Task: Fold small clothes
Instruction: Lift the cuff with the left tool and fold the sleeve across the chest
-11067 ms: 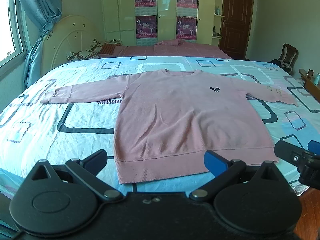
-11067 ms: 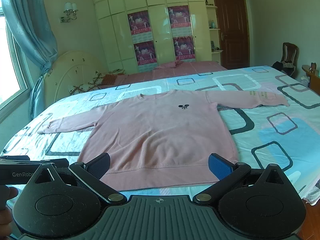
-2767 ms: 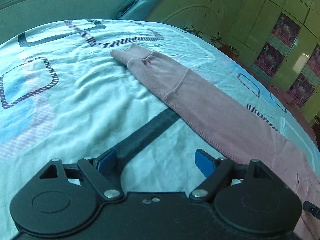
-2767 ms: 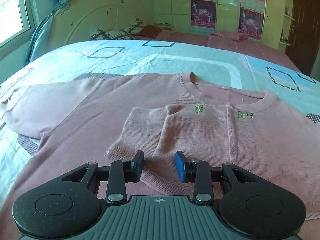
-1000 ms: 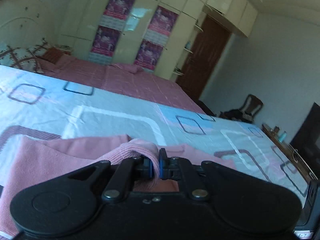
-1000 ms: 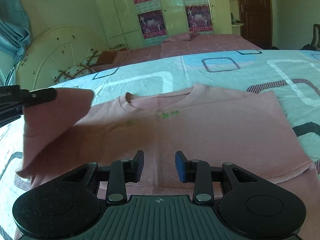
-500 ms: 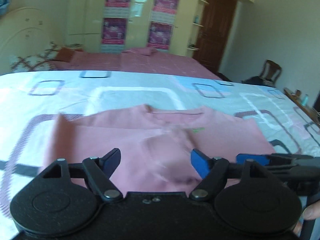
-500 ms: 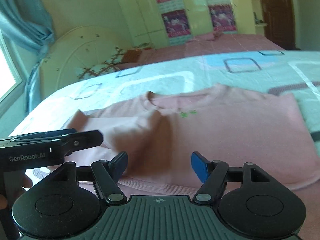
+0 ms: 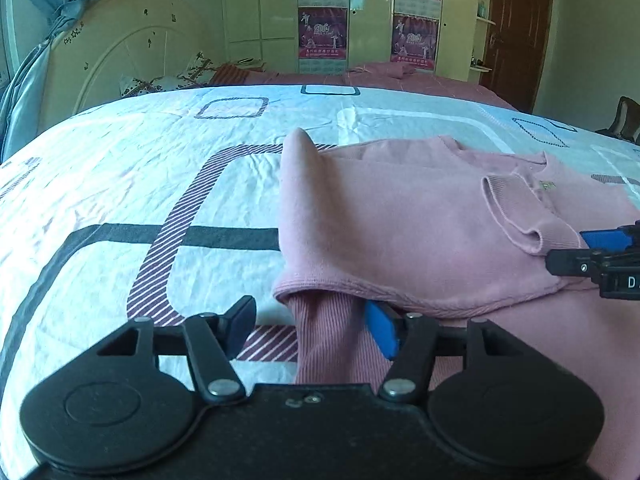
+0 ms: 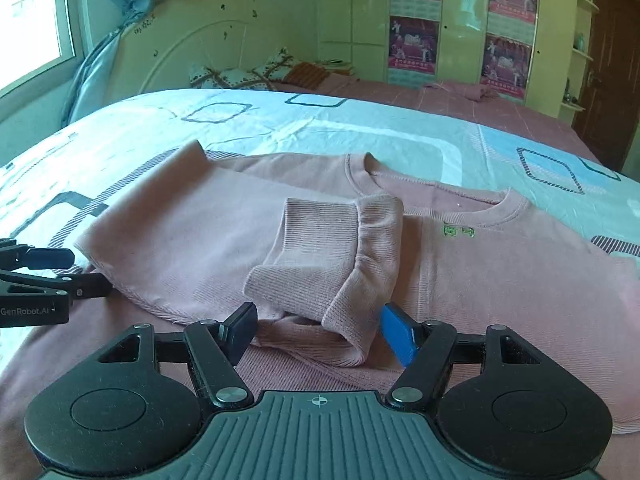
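Observation:
A pink sweatshirt [image 10: 500, 264] lies on the bed with both sleeves folded in over its body; it also shows in the left wrist view [image 9: 400, 216]. My left gripper [image 9: 312, 326] is open at the sweatshirt's left bottom corner, with the ribbed hem [image 9: 324, 336] between its fingers. My right gripper [image 10: 318, 330] is open just in front of the folded sleeve cuffs [image 10: 332, 264], low over the hem. Each gripper shows at the edge of the other's view, the left one [image 10: 52, 280] and the right one [image 9: 600, 256].
The bed has a light blue sheet [image 9: 120, 184] with square patterns. A cream headboard [image 10: 200, 44] and pillows [image 10: 256, 72] stand at the far end. A second pink bed [image 10: 440, 96], a wardrobe with posters [image 10: 460, 20] and a brown door [image 9: 516, 32] lie behind.
Both grippers have dropped down and closer to the sweatshirt's bottom hem. The left sleeve now lies flat on the body. Both stay open.

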